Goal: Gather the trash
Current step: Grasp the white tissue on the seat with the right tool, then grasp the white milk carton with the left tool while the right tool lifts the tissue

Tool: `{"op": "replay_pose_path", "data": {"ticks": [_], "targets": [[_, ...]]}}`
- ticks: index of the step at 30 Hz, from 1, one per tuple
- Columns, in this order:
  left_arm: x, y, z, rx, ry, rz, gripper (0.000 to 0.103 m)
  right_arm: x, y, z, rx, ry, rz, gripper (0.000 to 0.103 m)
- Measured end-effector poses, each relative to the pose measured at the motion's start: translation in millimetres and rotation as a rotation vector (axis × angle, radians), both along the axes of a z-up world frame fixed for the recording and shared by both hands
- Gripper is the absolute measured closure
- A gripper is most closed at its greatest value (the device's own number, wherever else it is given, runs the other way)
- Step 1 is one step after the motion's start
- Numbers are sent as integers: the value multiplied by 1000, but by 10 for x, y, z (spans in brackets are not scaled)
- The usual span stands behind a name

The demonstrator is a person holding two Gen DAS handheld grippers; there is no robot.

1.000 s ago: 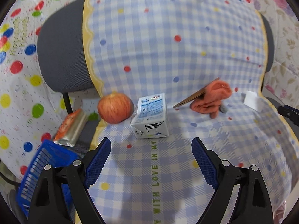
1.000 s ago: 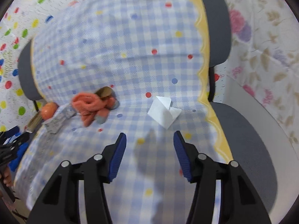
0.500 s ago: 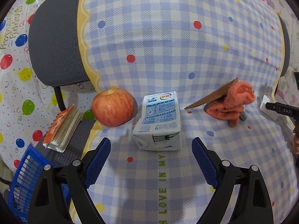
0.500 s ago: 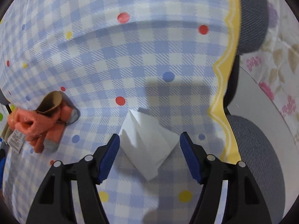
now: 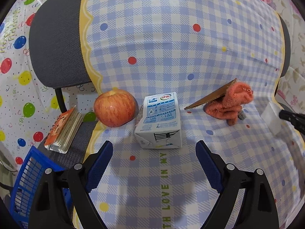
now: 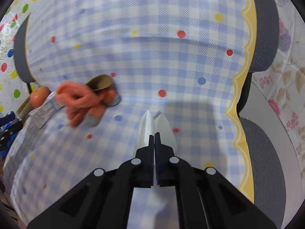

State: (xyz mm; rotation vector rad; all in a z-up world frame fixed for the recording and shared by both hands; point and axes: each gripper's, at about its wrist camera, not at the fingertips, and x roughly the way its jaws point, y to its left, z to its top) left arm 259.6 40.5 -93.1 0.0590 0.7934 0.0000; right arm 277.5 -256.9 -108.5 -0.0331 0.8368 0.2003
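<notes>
Right gripper (image 6: 154, 135): fingers pressed together, pinching the folded white paper (image 6: 162, 127) on the checked cloth (image 6: 152, 57), near its yellow right edge. Left gripper (image 5: 154, 152): fingers spread wide, nothing between them. Milk carton (image 5: 159, 120) lies just ahead of it, apple (image 5: 114, 107) beside the carton. Orange glove (image 5: 228, 105) with cardboard piece (image 5: 209, 96) farther right. Blue basket (image 5: 26, 183) at lower left.

Both wrist views tilt down, close over the checked cloth (image 5: 171, 57) — sharing the orange glove (image 6: 82, 99).
</notes>
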Motion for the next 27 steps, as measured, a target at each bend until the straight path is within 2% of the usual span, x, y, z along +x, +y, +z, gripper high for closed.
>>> {"op": "replay_pose_path", "data": {"ticks": [5,11,19,20,23,27], "targets": [[8,-2,7,-15,-1,-3,15,-211,79,35,31,19,-17,102],[213,19,-106,-31,32,21,15,-325,107,35,81,36,-63,102],[553,160,-327,-115,96,68,15,-433,161,31,93,39,-72,102],[569,166,-336,-122,97,63,17,-464,183,29,82,37,-69,101],[581,148,-335,-125,94,23,31,-553,236,16,53,34,-61,102],[467,103,-286,-87,58,-6,33,-629,265,-27,20,48,-60,101]]}}
